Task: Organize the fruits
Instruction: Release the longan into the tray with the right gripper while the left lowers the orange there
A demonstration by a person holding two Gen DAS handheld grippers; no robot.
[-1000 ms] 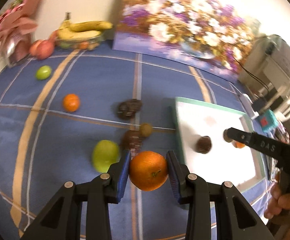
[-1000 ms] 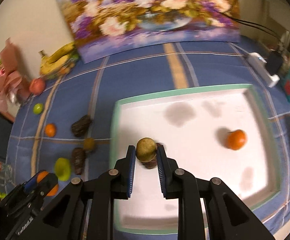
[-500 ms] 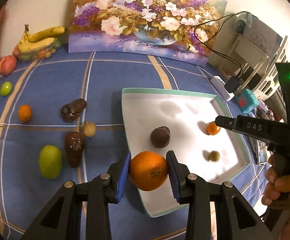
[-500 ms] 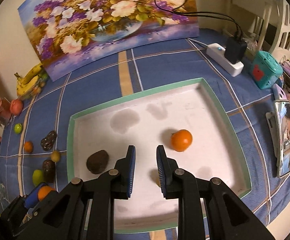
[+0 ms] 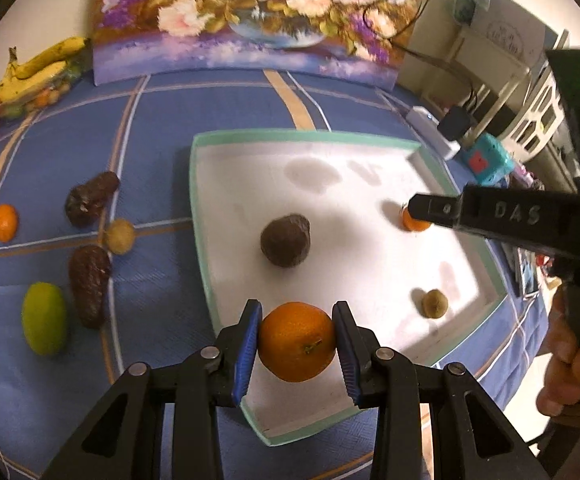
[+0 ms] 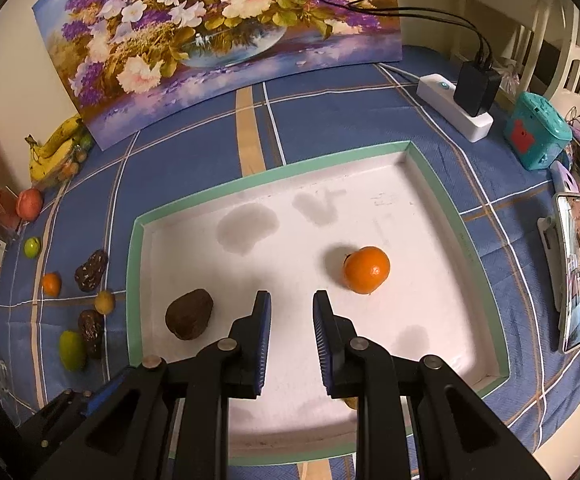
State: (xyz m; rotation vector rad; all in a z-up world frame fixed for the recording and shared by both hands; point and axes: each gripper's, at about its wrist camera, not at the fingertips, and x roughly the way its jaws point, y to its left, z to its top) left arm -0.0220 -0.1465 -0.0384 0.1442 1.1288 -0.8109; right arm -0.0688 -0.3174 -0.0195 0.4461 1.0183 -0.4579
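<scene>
A blue plaid tablecloth (image 6: 194, 168) carries a green-rimmed white tray (image 6: 135, 264) ahead of the grippers; left of it lie loose fruits (image 5: 90, 280), farther off bananas (image 6: 52, 148), a flower painting (image 6: 218, 36), right a power strip (image 6: 450, 106)

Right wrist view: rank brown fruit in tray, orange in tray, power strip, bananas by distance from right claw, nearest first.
From the right claw:
1. Brown fruit, in the tray, left of the claw.
2. Orange, in the tray, ahead and right; close to the first, hard to call.
3. Power strip, beyond the tray, far right.
4. Bananas, far left by the wall.
</scene>
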